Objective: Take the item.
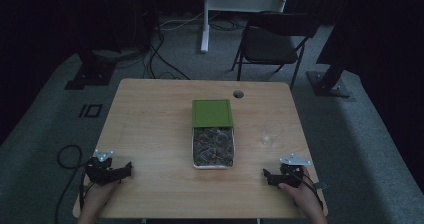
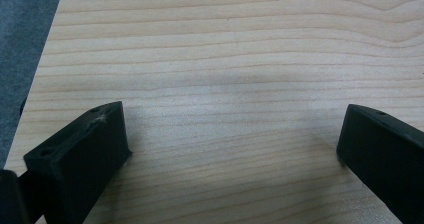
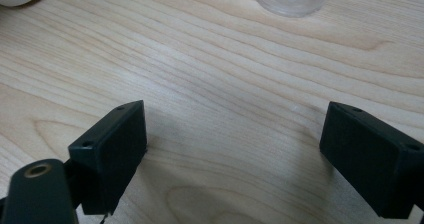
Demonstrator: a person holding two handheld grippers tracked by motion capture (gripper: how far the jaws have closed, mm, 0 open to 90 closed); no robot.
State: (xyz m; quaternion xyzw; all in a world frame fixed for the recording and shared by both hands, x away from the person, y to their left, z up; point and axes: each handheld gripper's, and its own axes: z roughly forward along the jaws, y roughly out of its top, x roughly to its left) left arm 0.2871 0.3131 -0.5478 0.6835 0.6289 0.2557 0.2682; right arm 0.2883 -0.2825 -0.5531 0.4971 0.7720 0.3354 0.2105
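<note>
Both my grippers rest with jaws apart, empty. The glass stands ahead of my right gripper, the nearer one.

Green lid, pale wood-grain table, clear glass, black grippers' jaws.

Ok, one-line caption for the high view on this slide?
Both open grippers, left and right, rest at the near corners of a wooden table holding a filled tray, green lid and clear glass.
</note>
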